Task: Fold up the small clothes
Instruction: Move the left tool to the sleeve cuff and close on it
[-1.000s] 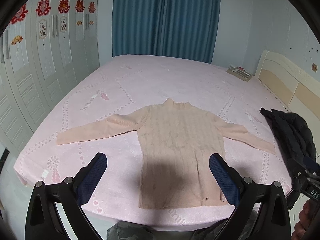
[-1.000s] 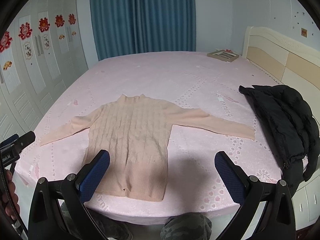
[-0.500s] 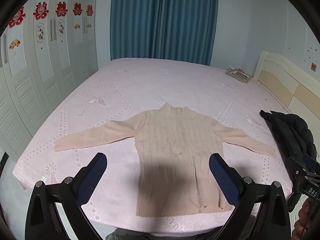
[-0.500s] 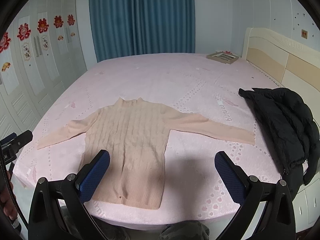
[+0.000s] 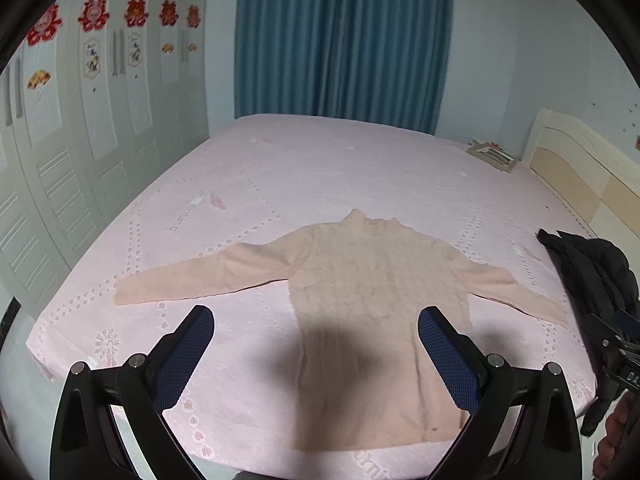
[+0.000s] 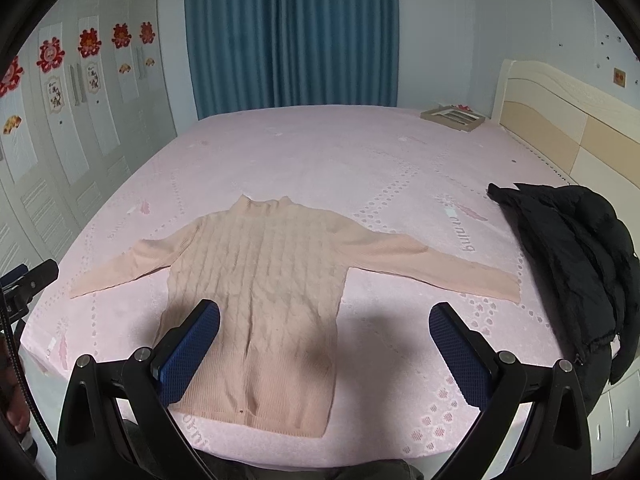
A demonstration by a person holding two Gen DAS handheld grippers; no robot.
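A peach cable-knit sweater (image 5: 376, 288) (image 6: 264, 280) lies flat on the pink bed, collar toward the far side, both sleeves spread out sideways, hem near the front edge. My left gripper (image 5: 316, 320) hovers open above the lower left part of the sweater, nothing between its blue pads. My right gripper (image 6: 324, 314) is also open and empty, held above the sweater's lower right side and the bedsheet beside it. Neither gripper touches the cloth.
A black padded jacket (image 6: 576, 256) (image 5: 592, 272) lies heaped at the bed's right edge. A flat framed box (image 6: 452, 117) sits at the far right corner by the cream headboard (image 6: 568, 120). White wardrobe doors (image 5: 80, 140) run along the left; blue curtains (image 6: 292, 32) hang behind.
Both grippers have risen and drawn back a little, so the sweater sits lower and smaller in both views. The sweater itself has not moved; both grippers stay open.
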